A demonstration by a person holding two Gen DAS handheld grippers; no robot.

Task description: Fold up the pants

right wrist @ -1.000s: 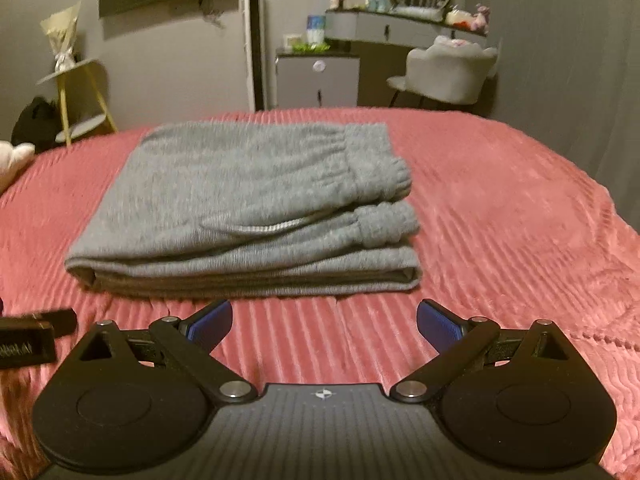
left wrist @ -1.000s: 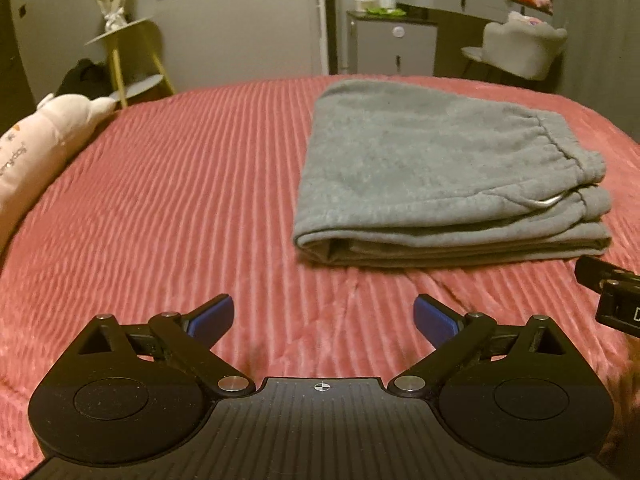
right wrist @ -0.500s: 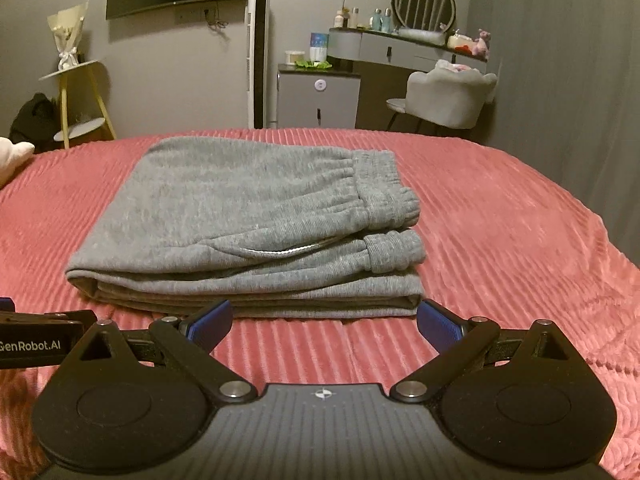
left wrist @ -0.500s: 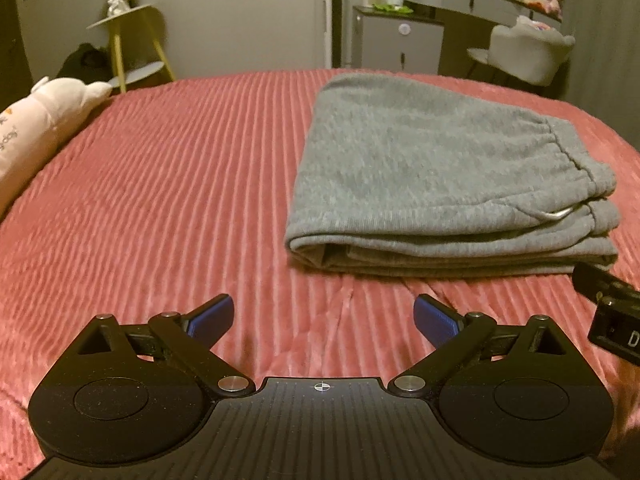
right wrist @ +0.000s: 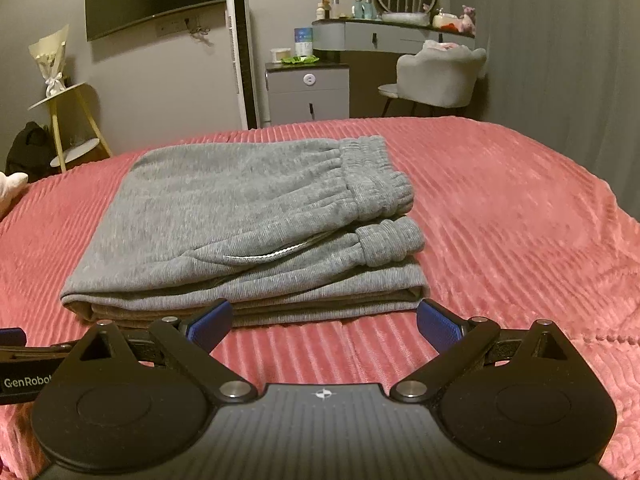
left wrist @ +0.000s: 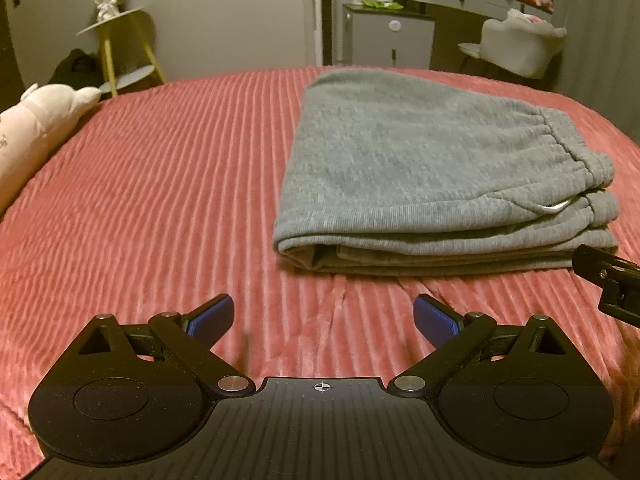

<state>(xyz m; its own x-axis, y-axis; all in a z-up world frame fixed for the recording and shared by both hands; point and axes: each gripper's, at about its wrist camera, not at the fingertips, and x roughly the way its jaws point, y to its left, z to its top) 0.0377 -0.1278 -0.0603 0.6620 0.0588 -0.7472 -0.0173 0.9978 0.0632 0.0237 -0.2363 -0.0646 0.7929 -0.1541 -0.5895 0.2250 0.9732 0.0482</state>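
the grey pants (right wrist: 248, 216) lie folded into a flat stack on the red ribbed bedspread (right wrist: 500, 216), waistband and cuffs bunched at the stack's 3 o'clock end, the folded edge at its 9 o'clock end, and a pale drawstring showing along the near side. in the right wrist view the stack sits at 12 o'clock from the right gripper (right wrist: 322, 322), and its near edge lies just past the blue fingertips (right wrist: 210, 320), apart from them. those fingers are spread wide and hold nothing.

in the left wrist view the pants (left wrist: 432, 176) lie toward 1 o'clock from the left gripper (left wrist: 322, 316), with a strip of bare bedspread (left wrist: 160, 184) between the stack and the blue fingertips (left wrist: 436, 318). this gripper is also spread wide and empty. the right gripper's black body pokes in at the 3 o'clock edge, near the stack's near corner.

a pale plush toy (left wrist: 36, 120) rests at the bed's 9 o'clock edge. beyond the bed stand a yellow-legged side table (right wrist: 76, 120), a grey cabinet (right wrist: 308, 94) and a light chair (right wrist: 440, 76).
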